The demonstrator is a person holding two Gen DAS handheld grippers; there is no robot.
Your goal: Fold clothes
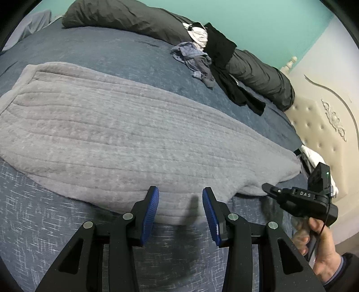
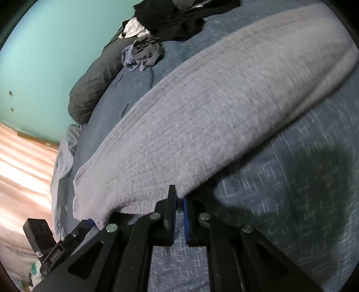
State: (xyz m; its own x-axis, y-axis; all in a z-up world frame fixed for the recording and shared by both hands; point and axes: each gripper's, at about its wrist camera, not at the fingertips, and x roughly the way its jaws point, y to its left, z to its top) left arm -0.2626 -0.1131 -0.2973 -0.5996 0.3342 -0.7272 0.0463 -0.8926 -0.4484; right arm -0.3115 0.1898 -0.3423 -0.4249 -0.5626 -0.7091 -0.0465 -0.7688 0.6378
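Grey fleece (image 1: 134, 134) spread flat on bed (image 1: 33, 224); thick, soft, limp, likely bulky. Left gripper (image 1: 180, 215) half open, empty, at near hem. Right gripper (image 2: 179, 202) pinched on hem corner; best grip points

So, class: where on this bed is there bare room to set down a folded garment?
Free: the blue bedspread between the grey garment and the dark rolled duvet. Crowded: the clothes pile toward the headboard.
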